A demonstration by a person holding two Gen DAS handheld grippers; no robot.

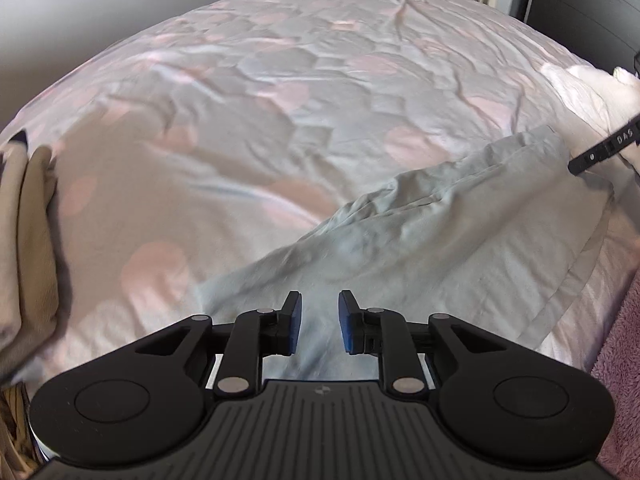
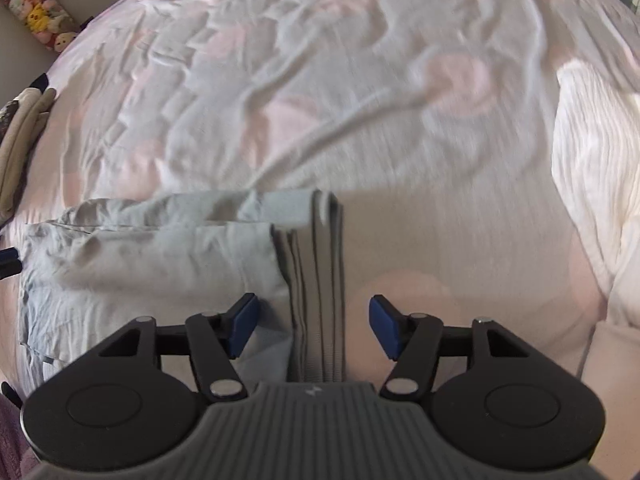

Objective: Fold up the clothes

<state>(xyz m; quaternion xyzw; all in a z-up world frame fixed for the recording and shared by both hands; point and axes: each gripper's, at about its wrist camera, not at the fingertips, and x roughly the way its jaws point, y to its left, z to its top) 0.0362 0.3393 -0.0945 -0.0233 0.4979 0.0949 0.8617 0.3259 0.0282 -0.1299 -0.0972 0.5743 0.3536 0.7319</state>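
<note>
- The bed fills both views; its cover is wrinkled, grey with pink spots.
- The grey garment lies on the bed, from 6 o'clock toward 3 o'clock in the left wrist view. In the right wrist view its stacked folded edge runs up from 6 o'clock.
- A white cloth lies at 3 o'clock in the right wrist view.
- A beige folded pile sits at 9 o'clock in the left wrist view.
- The right gripper has jaws spread wide, astride the folded edge, pads clear.
- The left gripper has jaws slightly apart above the garment, pinching nothing.
</note>
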